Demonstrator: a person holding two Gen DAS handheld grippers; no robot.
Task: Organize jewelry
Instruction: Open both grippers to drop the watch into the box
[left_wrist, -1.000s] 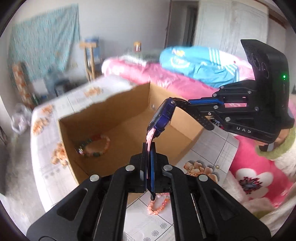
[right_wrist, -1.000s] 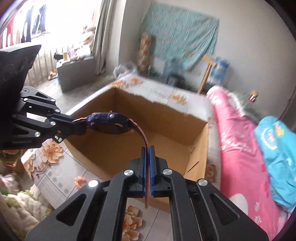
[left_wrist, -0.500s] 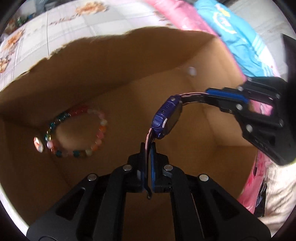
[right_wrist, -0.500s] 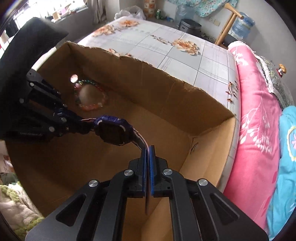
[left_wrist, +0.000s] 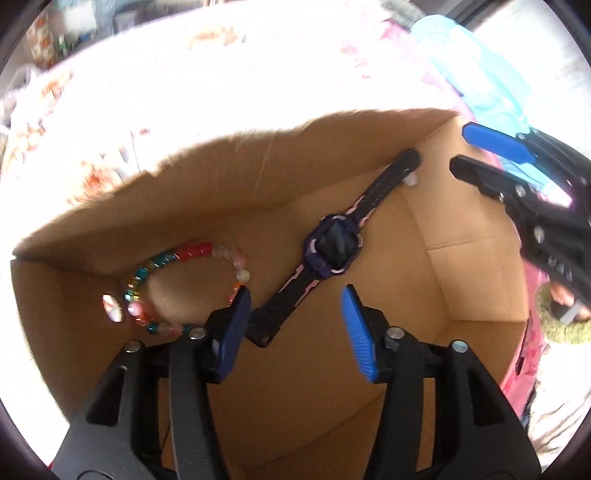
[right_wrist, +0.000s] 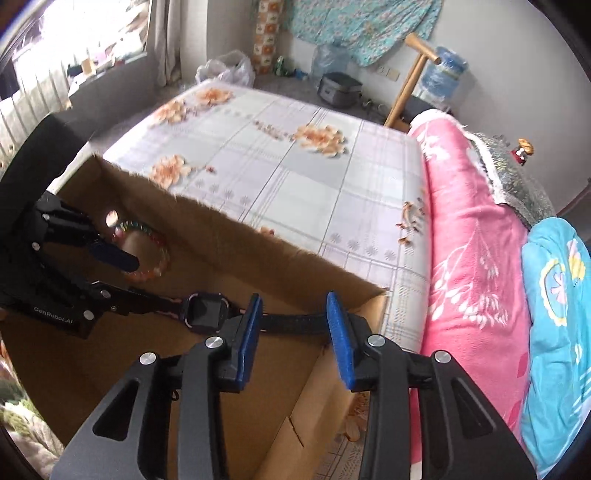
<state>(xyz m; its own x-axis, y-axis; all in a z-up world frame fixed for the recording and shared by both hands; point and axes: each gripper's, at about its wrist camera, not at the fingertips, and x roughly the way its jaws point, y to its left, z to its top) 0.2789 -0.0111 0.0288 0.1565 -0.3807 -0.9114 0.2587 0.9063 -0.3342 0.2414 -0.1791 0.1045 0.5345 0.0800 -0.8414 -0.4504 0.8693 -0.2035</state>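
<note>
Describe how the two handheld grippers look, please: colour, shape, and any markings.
Both the left gripper and the right gripper have matte black angular linkage frames with silver round bolts. Each finger ends in a flat blue ribbed pad. The left gripper's body carries small pale lettering in the right wrist view.

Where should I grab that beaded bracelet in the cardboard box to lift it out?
Pinch across the beaded bracelet at its red beads, coming straight down from above. It seems to lie flat on the cardboard box floor, and that arc is clear of the watch.
</note>
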